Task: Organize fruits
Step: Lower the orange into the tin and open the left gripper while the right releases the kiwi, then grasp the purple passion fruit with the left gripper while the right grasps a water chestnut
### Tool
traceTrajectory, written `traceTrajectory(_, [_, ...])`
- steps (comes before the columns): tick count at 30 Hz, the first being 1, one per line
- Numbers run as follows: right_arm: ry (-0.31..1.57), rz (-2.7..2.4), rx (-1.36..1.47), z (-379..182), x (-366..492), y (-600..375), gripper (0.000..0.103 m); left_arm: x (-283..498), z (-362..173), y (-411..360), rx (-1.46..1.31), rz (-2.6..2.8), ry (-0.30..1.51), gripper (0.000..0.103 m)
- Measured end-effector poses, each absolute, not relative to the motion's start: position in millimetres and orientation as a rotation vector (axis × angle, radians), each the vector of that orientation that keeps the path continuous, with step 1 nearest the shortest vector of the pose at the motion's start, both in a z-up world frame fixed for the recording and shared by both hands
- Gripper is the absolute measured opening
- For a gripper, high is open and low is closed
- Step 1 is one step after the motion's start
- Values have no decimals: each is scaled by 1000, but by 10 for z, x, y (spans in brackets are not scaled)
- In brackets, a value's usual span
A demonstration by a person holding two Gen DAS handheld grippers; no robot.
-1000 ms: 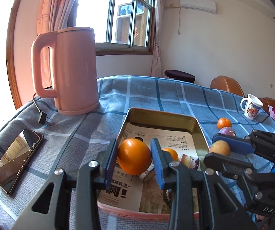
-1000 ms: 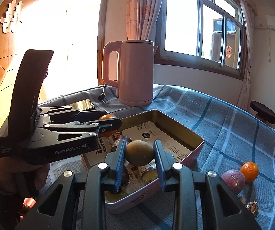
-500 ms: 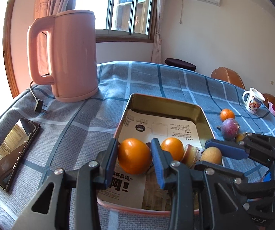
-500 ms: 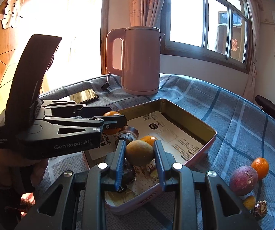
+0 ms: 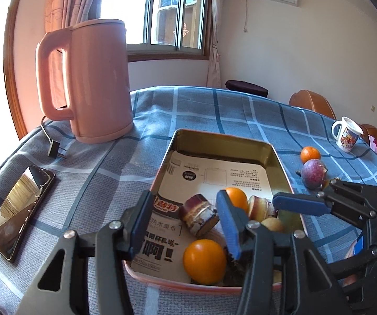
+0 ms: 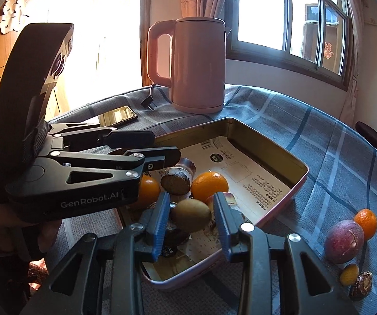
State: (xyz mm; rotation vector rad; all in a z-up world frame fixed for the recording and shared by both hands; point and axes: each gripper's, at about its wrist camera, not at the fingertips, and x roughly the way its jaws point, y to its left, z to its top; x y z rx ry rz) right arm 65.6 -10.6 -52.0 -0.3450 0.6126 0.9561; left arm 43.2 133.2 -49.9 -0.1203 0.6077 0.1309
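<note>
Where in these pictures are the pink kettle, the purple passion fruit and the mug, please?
pink kettle (image 5: 96, 78): left wrist view, middle of its body.
purple passion fruit (image 6: 344, 240): right wrist view, centre of its skin.
mug (image 5: 348, 137): left wrist view, printed side.

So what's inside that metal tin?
The tin holds printed paper, two oranges, a greenish-brown fruit and cut pieces. The near corner is hidden behind the grippers.

Both tools, left (image 5: 181, 225) and right (image 6: 191, 223), tilt downward, jaws just opened, gripping nothing.
</note>
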Motion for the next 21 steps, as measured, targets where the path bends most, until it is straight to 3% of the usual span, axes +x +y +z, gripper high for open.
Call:
traceTrajectory(2, [597, 946, -337, -499, 639, -151, 54, 404, -482, 1327, -127, 136, 591, 71])
traceTrajectory(3, [592, 935, -335, -491, 635, -177, 54, 388, -470, 1325, -138, 127, 579, 73])
traceTrajectory(12, [537, 750, -186, -263, 909, -1002, 54, 381, -346, 973, -136, 52, 526, 77])
traceTrajectory(21, [616, 455, -101, -281, 1408, -1987, 54, 588, -269, 314, -52, -62, 518, 81])
